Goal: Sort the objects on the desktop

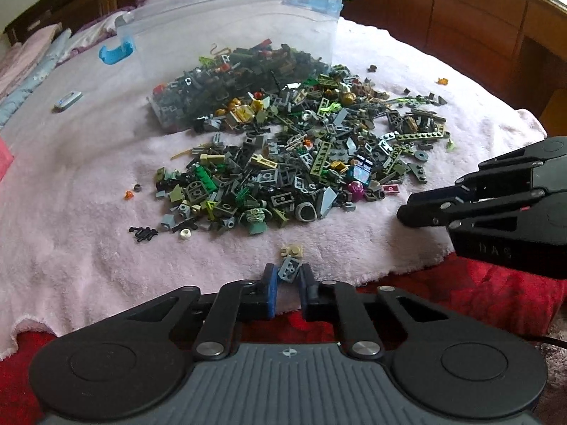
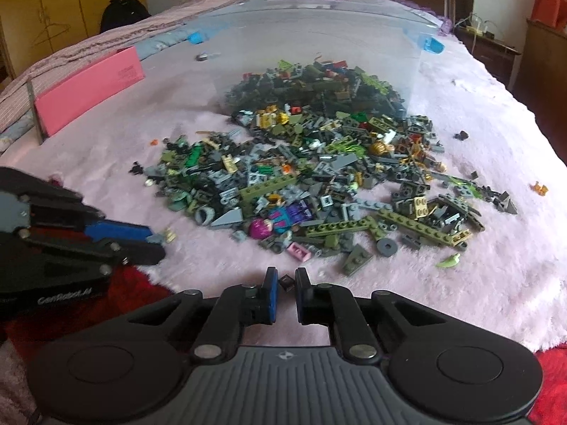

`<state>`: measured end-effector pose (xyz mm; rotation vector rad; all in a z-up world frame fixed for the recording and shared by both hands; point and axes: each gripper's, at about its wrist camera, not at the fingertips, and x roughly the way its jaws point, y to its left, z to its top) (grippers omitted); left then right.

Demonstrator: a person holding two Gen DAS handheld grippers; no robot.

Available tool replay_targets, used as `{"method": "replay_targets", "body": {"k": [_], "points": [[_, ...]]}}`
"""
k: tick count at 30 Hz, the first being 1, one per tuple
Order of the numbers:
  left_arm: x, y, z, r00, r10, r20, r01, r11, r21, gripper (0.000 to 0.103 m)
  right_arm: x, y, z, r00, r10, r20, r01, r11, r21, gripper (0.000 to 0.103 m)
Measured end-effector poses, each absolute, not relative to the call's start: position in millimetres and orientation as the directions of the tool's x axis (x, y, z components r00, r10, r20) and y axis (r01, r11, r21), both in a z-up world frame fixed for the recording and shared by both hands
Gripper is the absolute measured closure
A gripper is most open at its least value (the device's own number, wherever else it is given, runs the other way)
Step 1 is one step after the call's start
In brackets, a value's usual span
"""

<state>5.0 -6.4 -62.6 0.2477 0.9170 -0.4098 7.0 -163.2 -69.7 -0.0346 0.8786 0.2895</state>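
Note:
A big pile of small toy bricks [image 1: 301, 148] [image 2: 319, 184], mostly grey and olive, spills from a clear plastic bin [image 1: 230, 28] [image 2: 319, 28] lying on its side on a pink fluffy blanket [image 1: 88, 212] [image 2: 496, 265]. My left gripper [image 1: 287, 274] [image 2: 156, 242] sits at the pile's near edge, shut on a small grey-blue plate [image 1: 288, 270], with a tan piece [image 1: 292, 249] just beyond it. My right gripper [image 2: 286, 278] [image 1: 405, 212] is close to the left one, shut on a tiny dark brick [image 2: 286, 282] just above the blanket.
A pink box [image 2: 88, 88] lies at the far left of the blanket. A cluster of black pins [image 1: 143, 233] and a white round piece [image 1: 185, 233] lie left of the pile. Stray bricks dot the right side. Red cloth [image 1: 460, 290] shows under the blanket's near edge.

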Motion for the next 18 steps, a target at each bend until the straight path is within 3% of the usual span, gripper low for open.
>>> {"method": "replay_targets", "body": {"k": [12, 18], "points": [[6.7, -7.0, -66.5, 0.538, -0.224, -0.813, 0.438, 0.898, 0.042, 0.085, 3.3, -160.8, -72.3, 0.598, 0.231, -0.767, -0.269, 0.96, 0.079, 0.087], [6.1, -8.8, -68.4, 0.544, -0.223, -0.809, 0.446, 0.893, 0.054, 0.085, 1.9, -160.5, -72.3, 0.596, 0.233, -0.768, -0.263, 0.961, 0.087, 0.077]]}}
